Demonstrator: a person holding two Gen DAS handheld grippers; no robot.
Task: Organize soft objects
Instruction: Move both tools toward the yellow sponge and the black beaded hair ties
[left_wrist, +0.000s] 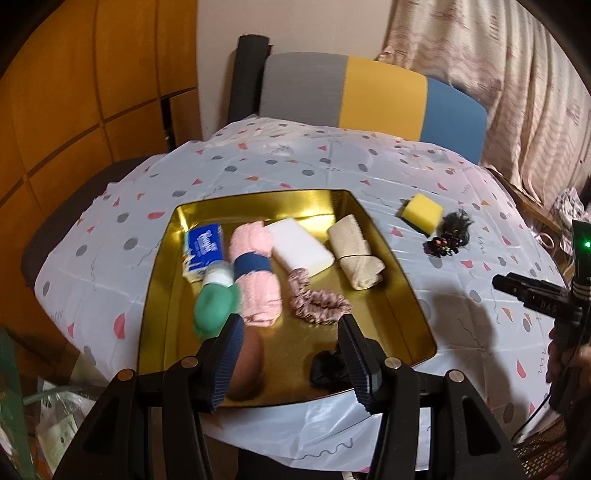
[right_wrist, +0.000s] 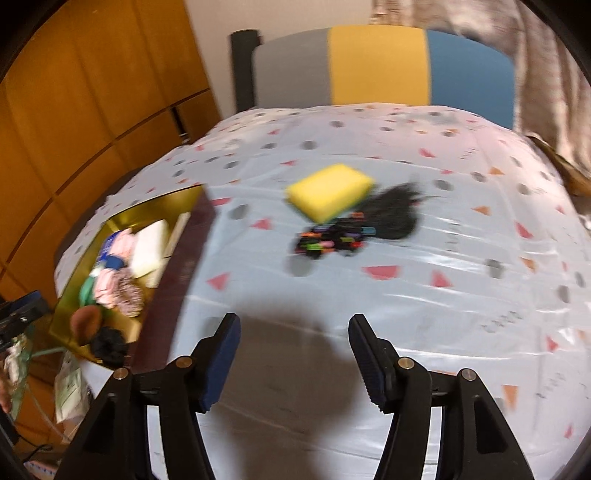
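The left gripper (left_wrist: 290, 326) hangs spread wide and empty over the near end of the gold tray (left_wrist: 402, 273), above a pink scrunchie (left_wrist: 319, 301), a black scrunchie (left_wrist: 327, 365) and a brown pad (left_wrist: 249, 365). The right gripper (right_wrist: 293, 326), equally wide and empty, is over bare tablecloth (right_wrist: 461, 280). Only its blurred view shows the yellow sponge (right_wrist: 330, 192) touching the black hair ties (right_wrist: 340, 236) up close
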